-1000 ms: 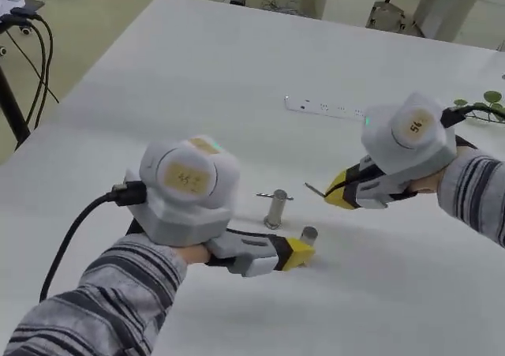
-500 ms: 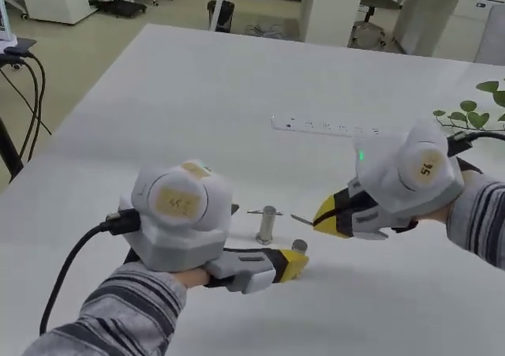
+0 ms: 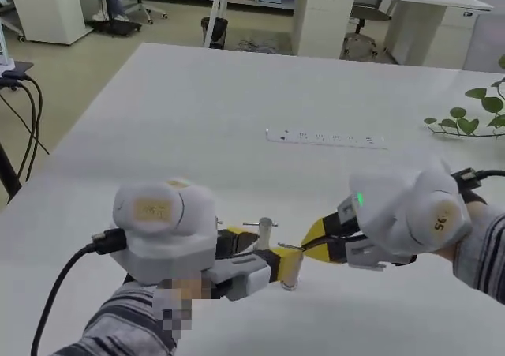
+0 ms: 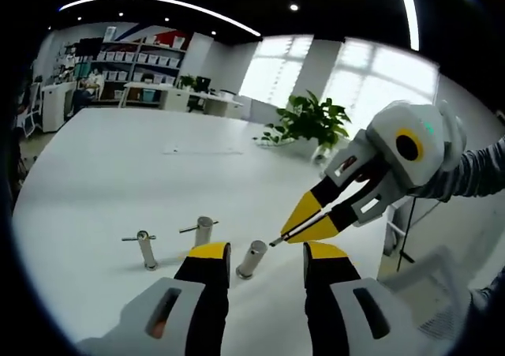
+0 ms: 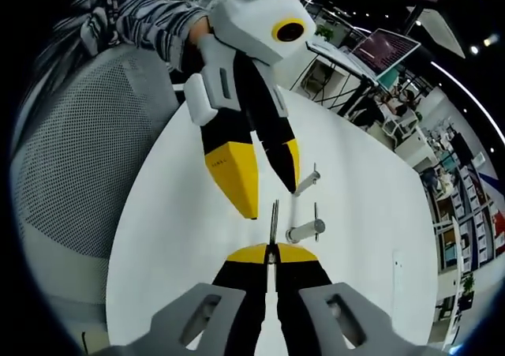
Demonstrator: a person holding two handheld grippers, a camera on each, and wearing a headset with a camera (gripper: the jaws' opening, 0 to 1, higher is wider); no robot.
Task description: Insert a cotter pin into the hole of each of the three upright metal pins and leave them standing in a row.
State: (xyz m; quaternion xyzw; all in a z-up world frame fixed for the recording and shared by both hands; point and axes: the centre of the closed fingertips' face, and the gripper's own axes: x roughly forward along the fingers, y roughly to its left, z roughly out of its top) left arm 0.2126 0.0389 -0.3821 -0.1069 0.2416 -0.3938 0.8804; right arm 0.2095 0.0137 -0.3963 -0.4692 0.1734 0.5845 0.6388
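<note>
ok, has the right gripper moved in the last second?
Yes. The right gripper has drawn away from the power strip, toward the person, bringing its cotter pin close to the bare pin.

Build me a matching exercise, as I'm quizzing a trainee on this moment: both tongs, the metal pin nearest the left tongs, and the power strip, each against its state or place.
1. left tongs
2. right tongs
3. nearest metal pin
4. power strip

A. shut on a cotter pin
B. lying farther back on the table
C. open
D. nothing through it yet

Pairs: 1-C, 2-A, 3-D, 4-B
</note>
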